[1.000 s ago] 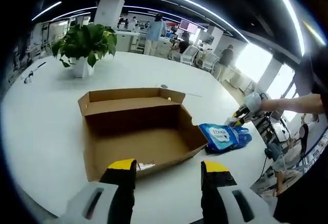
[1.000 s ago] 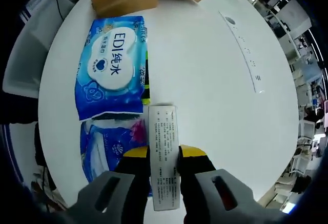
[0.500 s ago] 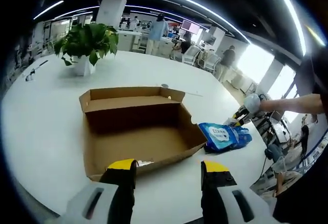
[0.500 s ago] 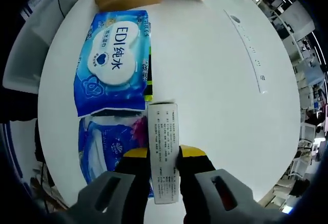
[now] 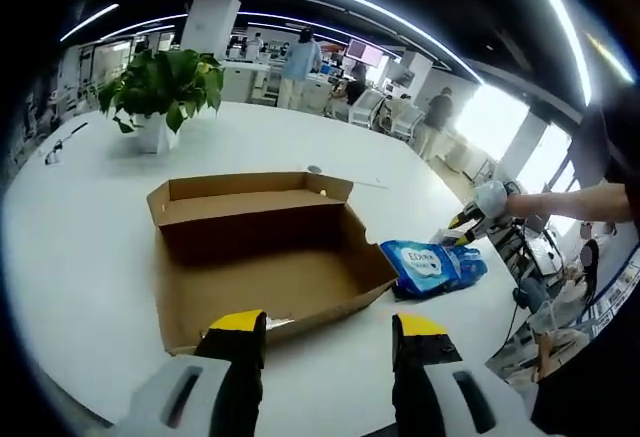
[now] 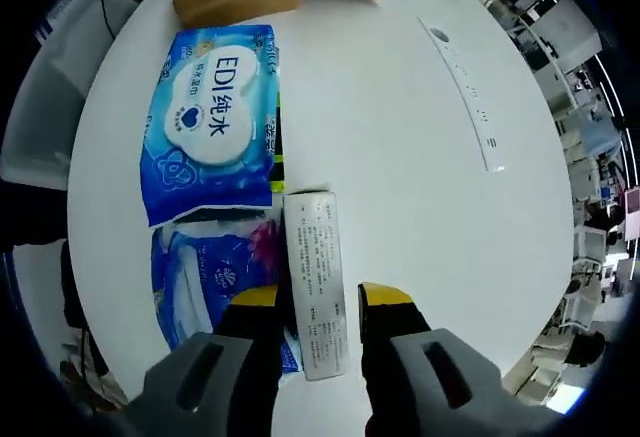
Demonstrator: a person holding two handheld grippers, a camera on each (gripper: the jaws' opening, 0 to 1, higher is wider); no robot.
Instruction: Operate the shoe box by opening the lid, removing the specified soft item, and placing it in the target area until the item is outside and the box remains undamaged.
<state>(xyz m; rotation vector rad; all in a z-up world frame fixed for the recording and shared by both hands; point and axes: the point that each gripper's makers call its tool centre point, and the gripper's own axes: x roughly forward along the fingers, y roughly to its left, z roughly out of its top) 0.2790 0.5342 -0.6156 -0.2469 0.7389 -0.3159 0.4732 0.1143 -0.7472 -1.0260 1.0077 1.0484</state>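
White carton (image 6: 315,292) now loose btwn right gripper (image 6: 320,299) jaws, opened since 0.5 s ago; left gripper (image 5: 325,325) apart.

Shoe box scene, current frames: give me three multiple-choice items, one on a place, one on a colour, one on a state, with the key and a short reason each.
1. Where do the blue wipes packs lie?
A. Inside the shoe box
B. On the white table outside the box
C. Under the potted plant

2. What colour are the tips of the right gripper?
A. Yellow
B. Red
C. Green

3. What state is the shoe box in?
A. Taped shut
B. Crushed flat
C. Open

Key:
1. B: in the right gripper view both packs rest on the table, past the box's corner.
2. A: yellow caps top both dark jaws, which stand apart around the white carton.
3. C: the left gripper view looks straight into the brown interior, with the left gripper near its front wall.
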